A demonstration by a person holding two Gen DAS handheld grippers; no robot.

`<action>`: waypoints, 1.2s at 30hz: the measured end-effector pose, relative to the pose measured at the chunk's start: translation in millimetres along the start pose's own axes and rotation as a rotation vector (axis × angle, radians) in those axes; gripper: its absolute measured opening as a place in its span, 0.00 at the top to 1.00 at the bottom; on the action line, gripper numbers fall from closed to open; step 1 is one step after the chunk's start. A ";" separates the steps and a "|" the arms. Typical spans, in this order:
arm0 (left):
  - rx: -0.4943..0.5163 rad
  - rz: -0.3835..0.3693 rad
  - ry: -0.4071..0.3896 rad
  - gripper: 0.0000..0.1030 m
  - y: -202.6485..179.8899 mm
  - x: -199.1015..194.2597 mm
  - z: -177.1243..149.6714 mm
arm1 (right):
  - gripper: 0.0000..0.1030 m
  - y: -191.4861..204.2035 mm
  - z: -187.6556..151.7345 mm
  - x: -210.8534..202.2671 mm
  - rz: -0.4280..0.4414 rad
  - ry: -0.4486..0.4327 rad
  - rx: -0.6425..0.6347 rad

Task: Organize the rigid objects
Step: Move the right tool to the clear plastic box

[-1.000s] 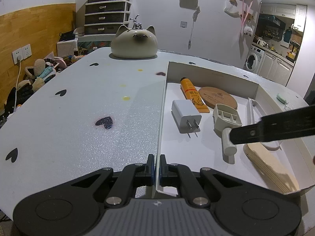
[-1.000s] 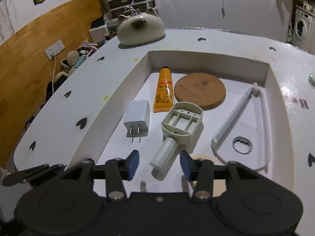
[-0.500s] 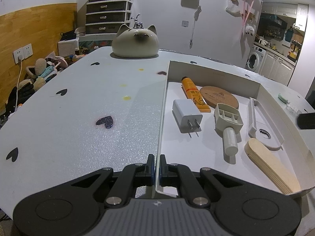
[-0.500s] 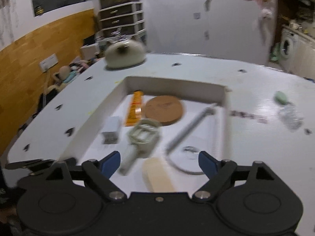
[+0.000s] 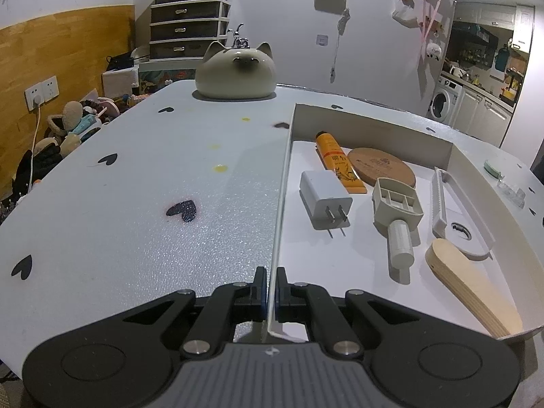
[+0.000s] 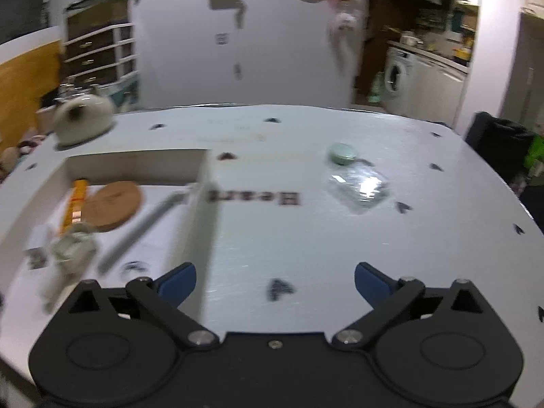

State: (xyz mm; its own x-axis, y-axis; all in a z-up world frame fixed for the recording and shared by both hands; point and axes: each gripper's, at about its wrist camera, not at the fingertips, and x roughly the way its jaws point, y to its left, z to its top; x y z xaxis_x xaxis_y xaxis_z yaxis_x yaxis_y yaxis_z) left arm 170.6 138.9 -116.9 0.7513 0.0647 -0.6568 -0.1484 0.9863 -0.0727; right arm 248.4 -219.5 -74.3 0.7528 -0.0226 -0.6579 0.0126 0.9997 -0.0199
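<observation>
On the table [image 5: 142, 183], the left claw [image 5: 271, 290] pinches the white tray's wall [image 5: 280, 204]; charger [image 5: 324, 199], tube [image 5: 338, 161] and wooden spatula [image 5: 469, 287] lie inside. The right claw [image 6: 275, 280], jaws just opened wide and empty, faces a clear packet [image 6: 358, 185] outside.

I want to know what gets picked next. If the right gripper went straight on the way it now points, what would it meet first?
Probably bare table: the open right gripper holds nothing and points there. Beyond lies the clear plastic packet, slightly right; depth is unclear in the blur.
</observation>
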 end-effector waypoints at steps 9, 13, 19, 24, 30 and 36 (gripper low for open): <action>-0.002 -0.001 -0.006 0.97 -0.3 -0.7 -1.2 | 0.00 -35.7 18.1 55.9 -0.088 0.011 0.119; 0.008 -0.004 -0.002 0.97 -0.3 0.5 -0.6 | 0.00 -45.4 29.7 83.4 -0.133 0.001 0.125; 0.026 -0.012 -0.006 0.97 -0.9 5.1 -0.1 | 0.00 -69.7 38.0 119.9 -0.072 -0.008 0.032; 0.020 -0.018 -0.007 0.97 -0.1 7.3 -0.2 | 0.00 -96.7 41.4 147.2 -0.027 0.005 0.025; 0.018 -0.031 -0.008 0.97 1.4 8.2 0.2 | 0.00 -126.8 49.2 171.8 0.097 -0.046 -0.042; 0.014 -0.024 0.003 0.97 0.2 9.3 1.7 | 0.00 -146.3 66.1 190.4 0.247 -0.053 -0.166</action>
State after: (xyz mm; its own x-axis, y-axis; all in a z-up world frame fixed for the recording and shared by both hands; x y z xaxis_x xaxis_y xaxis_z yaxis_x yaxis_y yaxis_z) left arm 178.7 139.9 -121.8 0.7529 0.0406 -0.6569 -0.1214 0.9895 -0.0780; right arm 433.4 -369.6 -146.9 0.7528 0.2260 -0.6182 -0.2795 0.9601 0.0107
